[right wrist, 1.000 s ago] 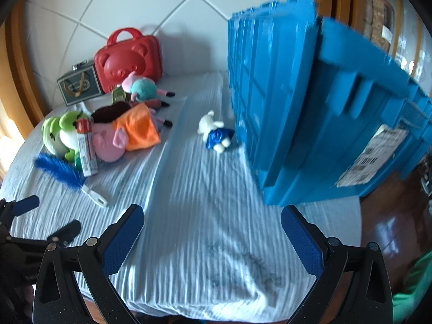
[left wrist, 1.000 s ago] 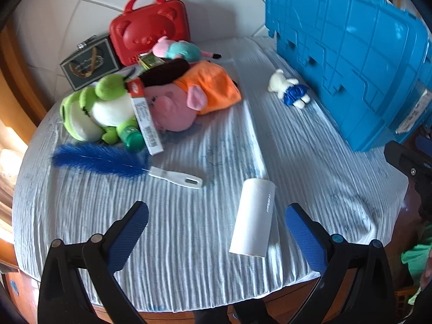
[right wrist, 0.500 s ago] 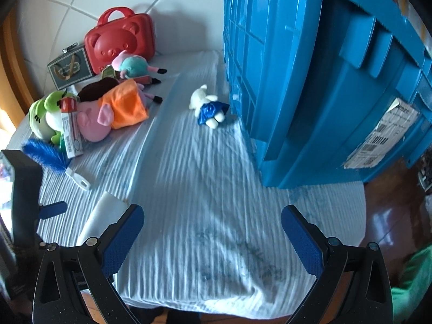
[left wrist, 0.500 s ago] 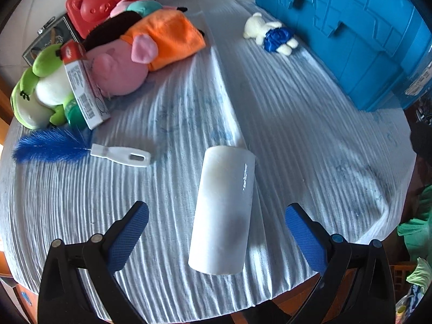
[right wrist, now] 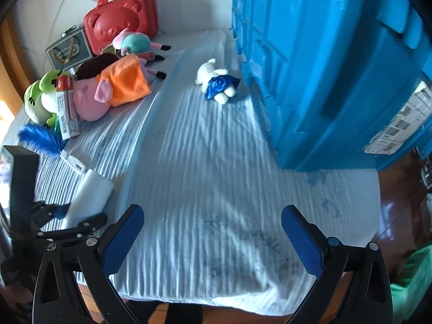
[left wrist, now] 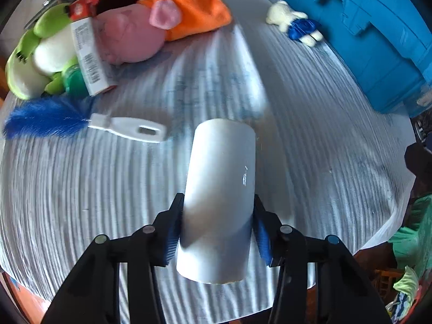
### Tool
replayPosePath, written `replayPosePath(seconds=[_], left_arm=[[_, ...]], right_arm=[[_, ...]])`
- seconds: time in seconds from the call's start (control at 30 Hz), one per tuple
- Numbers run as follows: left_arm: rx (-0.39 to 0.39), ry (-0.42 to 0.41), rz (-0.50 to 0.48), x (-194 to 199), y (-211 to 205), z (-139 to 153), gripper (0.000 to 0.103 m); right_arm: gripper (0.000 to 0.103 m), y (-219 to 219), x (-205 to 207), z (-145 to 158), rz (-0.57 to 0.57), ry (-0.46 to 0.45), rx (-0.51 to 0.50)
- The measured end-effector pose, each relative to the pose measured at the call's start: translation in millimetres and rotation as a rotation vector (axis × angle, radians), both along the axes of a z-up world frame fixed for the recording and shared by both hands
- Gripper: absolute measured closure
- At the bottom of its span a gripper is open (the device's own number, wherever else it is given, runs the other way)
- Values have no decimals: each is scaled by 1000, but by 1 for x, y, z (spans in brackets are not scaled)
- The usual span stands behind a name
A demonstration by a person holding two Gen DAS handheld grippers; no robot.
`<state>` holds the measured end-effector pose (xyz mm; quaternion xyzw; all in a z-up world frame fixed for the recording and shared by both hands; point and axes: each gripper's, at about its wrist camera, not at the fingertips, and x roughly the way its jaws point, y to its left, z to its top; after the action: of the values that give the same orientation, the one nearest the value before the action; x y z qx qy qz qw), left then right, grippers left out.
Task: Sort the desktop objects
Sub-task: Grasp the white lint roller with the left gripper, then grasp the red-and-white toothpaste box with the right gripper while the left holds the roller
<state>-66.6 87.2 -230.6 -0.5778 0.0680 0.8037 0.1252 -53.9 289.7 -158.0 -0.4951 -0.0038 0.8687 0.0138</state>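
The left tool (left wrist: 217, 228) is closing on a white roll (left wrist: 220, 197) that lies near the front edge of the tabletop (left wrist: 81, 202), which is covered with a pale ribbed cloth; both blue pads (left wrist: 259, 232) sit against the sides of the roll at its near end, so the roll is clamped between them while it rests on the cloth. The right tool (right wrist: 212, 239) hangs over a bare stretch of the cloth with its jaws spread wide and nothing between them. Just beyond the roll lies a blue feather duster (left wrist: 54, 120) with a white handle. Farther back on the left is a heap of soft toys: a green frog plush (left wrist: 35, 59), a pink pig plush (left wrist: 132, 36) in an orange dress, and a boxed item (left wrist: 89, 56) lying across them. Behind the heap stand a red bear-faced case (right wrist: 120, 19) and a small dark tin (right wrist: 67, 50). A little white plush in blue (right wrist: 217, 85) lies by itself near the large blue crate (right wrist: 337, 62), which stands on the right side of the tabletop.
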Motion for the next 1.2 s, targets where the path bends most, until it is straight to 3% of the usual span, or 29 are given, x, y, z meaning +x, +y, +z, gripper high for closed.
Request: replayPosePath(seconds=[0.27,0.63,0.9,1.07,1.2], left_arm=[[-52,112,132,-2,-77,30,58],[-84,110,319,-23,-201,19,58],[-55,123,353,-36,-250,18,58],[-51,156,357,-57,-266,34,58],[-62,187,349,-78,-278,47,58]], right_arm=[[0,-47,-24,-16,87,-47,-33],[0,-158,-63,-43,243,-114,-26],[0,-215,-88,-42,301,-111,-40],[0,-239,-109,-33,305,-89,-92],[10,-252,-131,-30,291,-72,-102]])
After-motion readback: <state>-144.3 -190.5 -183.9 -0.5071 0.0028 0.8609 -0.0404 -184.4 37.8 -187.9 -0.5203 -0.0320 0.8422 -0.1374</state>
